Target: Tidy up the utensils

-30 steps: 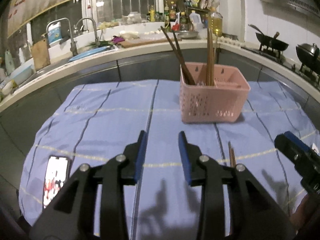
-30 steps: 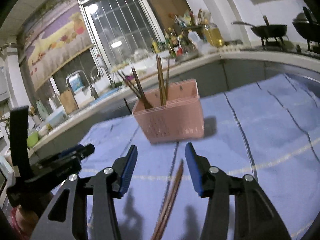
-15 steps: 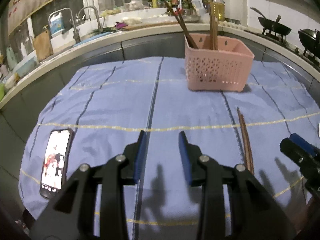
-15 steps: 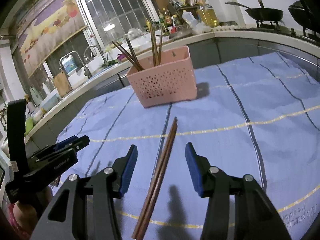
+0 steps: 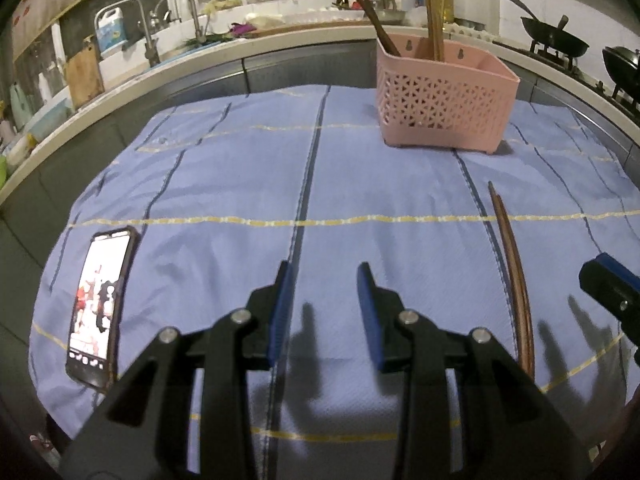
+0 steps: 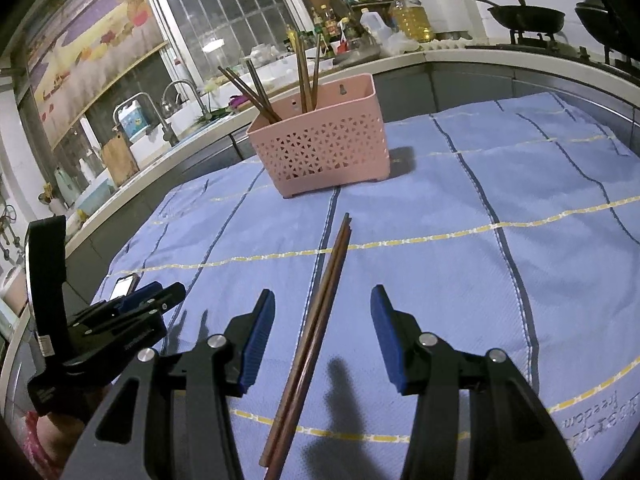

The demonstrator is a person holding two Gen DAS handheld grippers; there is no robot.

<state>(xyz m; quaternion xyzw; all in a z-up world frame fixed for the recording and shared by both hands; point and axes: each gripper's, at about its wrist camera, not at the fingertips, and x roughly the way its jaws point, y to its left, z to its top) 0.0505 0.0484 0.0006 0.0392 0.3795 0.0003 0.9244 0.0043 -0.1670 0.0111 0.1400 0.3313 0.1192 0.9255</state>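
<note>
Both grippers have pulled back from the pink perforated plastic basket [image 6: 320, 146]. The right gripper [image 6: 322, 330] hovers with jaws spread over the brown wooden chopstick pair [image 6: 316, 332] lying on the blue-clothed bench [image 6: 460, 264]; the left gripper [image 5: 323, 312] is likewise agape, empty.

Both wrist views look forward, low over the blue striped tablecloth [image 5: 224, 184]. They share the pink perforated plastic basket [image 5: 444, 110] at 1 o'clock in the left view, 12 [image 6: 324, 148] in the right.

Left gripper [image 5: 323, 308] agape, right gripper [image 6: 322, 330] agape, both level
</note>
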